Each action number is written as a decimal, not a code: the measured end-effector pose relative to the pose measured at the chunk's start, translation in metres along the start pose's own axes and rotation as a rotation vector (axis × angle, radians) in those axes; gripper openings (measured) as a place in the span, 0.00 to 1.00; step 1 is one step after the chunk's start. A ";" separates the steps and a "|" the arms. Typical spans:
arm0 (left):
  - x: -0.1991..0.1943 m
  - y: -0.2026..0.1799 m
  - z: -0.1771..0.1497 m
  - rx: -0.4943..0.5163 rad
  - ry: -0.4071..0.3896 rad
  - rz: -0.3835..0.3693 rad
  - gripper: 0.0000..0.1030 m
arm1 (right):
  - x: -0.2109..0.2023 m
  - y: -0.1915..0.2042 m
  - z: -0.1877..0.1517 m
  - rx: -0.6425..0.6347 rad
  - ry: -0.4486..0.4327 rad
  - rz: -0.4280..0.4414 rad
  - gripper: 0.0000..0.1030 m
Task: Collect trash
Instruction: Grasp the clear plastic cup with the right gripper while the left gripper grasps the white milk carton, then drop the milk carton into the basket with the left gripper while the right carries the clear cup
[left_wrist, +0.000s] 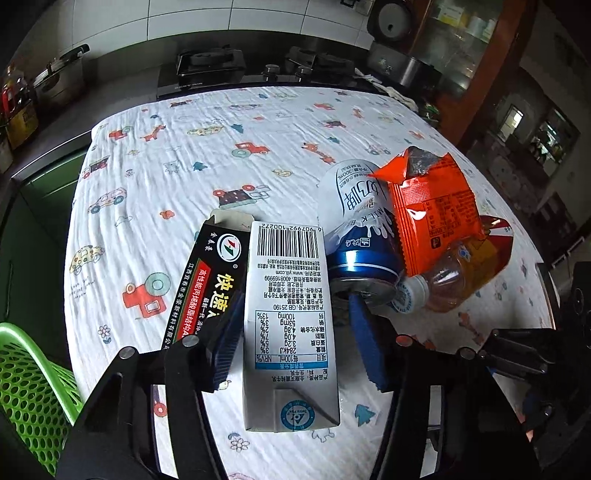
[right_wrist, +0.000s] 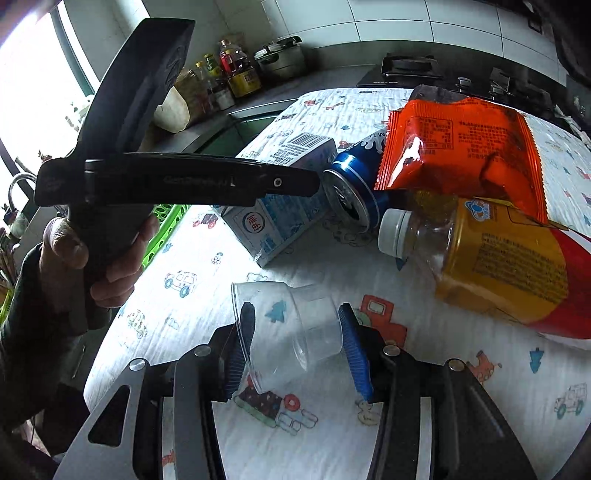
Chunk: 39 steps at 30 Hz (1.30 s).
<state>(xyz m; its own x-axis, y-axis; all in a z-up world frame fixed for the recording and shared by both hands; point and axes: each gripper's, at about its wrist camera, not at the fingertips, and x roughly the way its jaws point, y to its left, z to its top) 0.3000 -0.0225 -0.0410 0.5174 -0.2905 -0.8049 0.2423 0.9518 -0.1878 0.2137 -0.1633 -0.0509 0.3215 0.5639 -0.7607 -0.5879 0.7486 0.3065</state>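
- Trash pile is lying on the printed tablecloth (left_wrist: 184, 166). I'm working two pieces at once: a milk carton (left_wrist: 288, 314) under the left gripper (left_wrist: 295, 299) and a clear plastic cup (right_wrist: 291, 332) in the right gripper (right_wrist: 295, 308).
- L tongs: straddling the carton lengthwise. The L pad (left_wrist: 227, 339) is lying against the carton's side, but the R pad (left_wrist: 367, 343) is showing a strip of cloth between it and the carton. I'm reading that as not clamped yet.
- R tongs: gripping the cup, which is lying on its side. One pad is sitting at the rim end and the other against the base.
- Handling, carton: prob. empty, so light. The board walls are semi-stiff and the print is glossy. I'm judging mid-length across the long sides as the best hold, since a hard squeeze would be buckling it.
- Handling, cup: very light, thin and slick, and it crushes easily. It needs gentle pressure only, and the rim end is the stiffer bite.
- Neighbours: a blue-white can (left_wrist: 354, 221), an orange snack bag (left_wrist: 432, 199) lying partly on it, a capped bottle (left_wrist: 447, 280), and a black glue box (left_wrist: 207, 280) touching the carton's left side.
- L wrist view only: the barcode and nutrition panel, the glue box, and the full green basket (left_wrist: 29, 369) at the table's left edge. I'm guessing that's the drop point.
- R wrist view only: the cup, the carton's end face, and the hand (right_wrist: 92, 258) holding the L tool from the side. It isn't showing the L pads.
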 end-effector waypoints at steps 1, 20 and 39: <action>0.000 -0.001 -0.001 0.004 -0.004 0.014 0.44 | -0.002 0.000 -0.002 0.000 0.000 -0.001 0.44; -0.110 0.047 -0.041 -0.072 -0.193 0.074 0.41 | -0.011 0.034 -0.012 -0.061 0.013 -0.022 0.35; -0.156 0.235 -0.138 -0.435 -0.159 0.333 0.42 | 0.023 0.139 0.065 -0.185 -0.041 0.109 0.35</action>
<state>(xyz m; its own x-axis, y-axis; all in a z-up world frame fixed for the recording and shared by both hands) 0.1634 0.2594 -0.0373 0.6337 0.0528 -0.7717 -0.2976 0.9375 -0.1803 0.1873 -0.0237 0.0118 0.2765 0.6547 -0.7035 -0.7458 0.6079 0.2726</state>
